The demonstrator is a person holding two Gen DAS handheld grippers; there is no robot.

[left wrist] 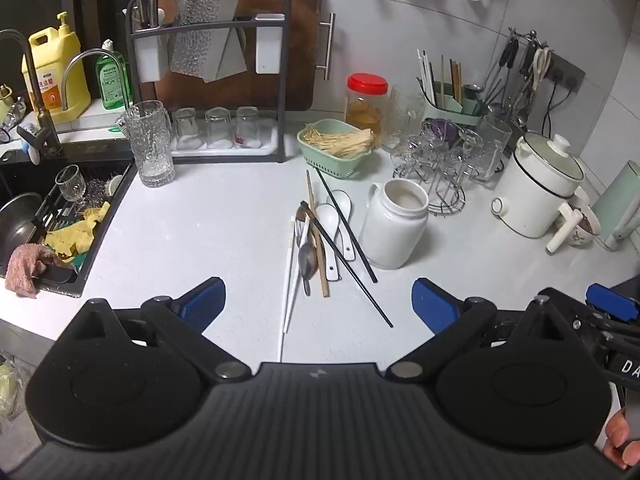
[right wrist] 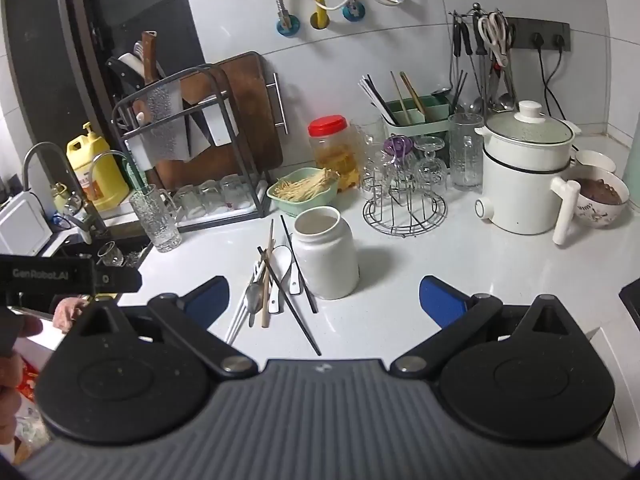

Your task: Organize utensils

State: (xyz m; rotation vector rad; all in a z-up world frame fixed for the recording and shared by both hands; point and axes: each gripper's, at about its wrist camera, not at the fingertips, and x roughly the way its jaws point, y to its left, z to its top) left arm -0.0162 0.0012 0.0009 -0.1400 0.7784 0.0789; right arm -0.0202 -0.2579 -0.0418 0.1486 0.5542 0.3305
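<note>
Several utensils [left wrist: 320, 240] lie in a loose crossed heap on the white counter [left wrist: 208, 216], just left of an empty white jar [left wrist: 394, 226]. The heap holds white spoons [left wrist: 334, 216], a metal spoon [left wrist: 307, 258], black chopsticks [left wrist: 348, 248], a wooden chopstick [left wrist: 316, 236] and white chopsticks [left wrist: 290, 280]. None is sorted yet; the task looks to be at its start.

Likely destination: the white jar, or the green holder [right wrist: 416, 114] at the far right that already stands chopsticks upright. Which one, I cannot tell.

Best approach, as I judge it: take the top pieces first. The black chopsticks lie over the spoons, so lifting them clears the rest. Thin sticks lying flat on the counter call for a low, near-flat grasp across the shaft, away from the crossing points, or neighbours get dragged. The jar stands close to the heap; a careless sweep could knock it.

Left gripper [left wrist: 318, 304]: jaws wide apart, holding nothing, hovering near the heap's close end. Right gripper [right wrist: 324, 300]: likewise spread wide and empty, touching nothing.
</note>
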